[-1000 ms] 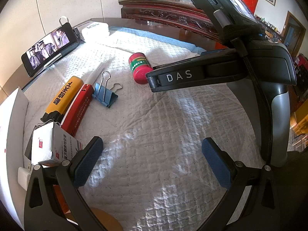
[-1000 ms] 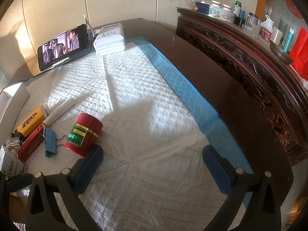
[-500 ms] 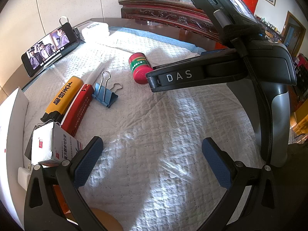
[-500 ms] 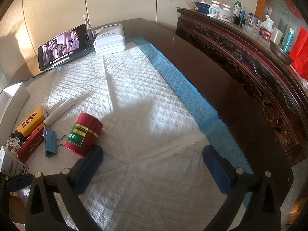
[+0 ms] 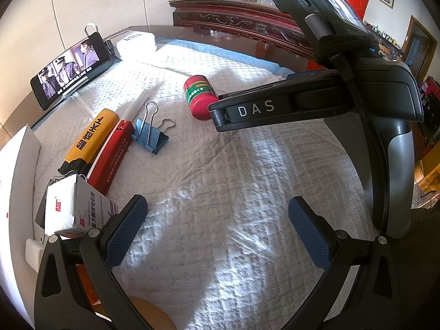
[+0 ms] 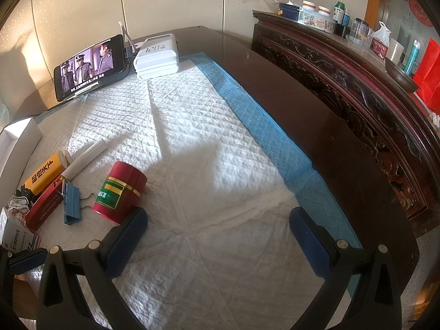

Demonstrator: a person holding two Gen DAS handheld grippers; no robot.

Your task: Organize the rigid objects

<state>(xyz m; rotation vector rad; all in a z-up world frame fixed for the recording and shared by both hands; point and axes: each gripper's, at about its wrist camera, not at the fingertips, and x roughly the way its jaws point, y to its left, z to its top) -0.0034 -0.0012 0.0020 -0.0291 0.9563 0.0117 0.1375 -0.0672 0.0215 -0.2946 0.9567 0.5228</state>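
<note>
A red jar with a green label lies on its side on the white quilted pad. Left of it rest a blue binder clip, a white pen, a red flat box, a yellow tube and a small white carton. My left gripper hangs open over bare pad, holding nothing. My right gripper is open too, its left finger just in front of the jar.
A phone playing video leans at the pad's far edge beside a white power bank. A white box stands at the far left. Dark tabletop and a carved wooden cabinet with bottles lie to the right.
</note>
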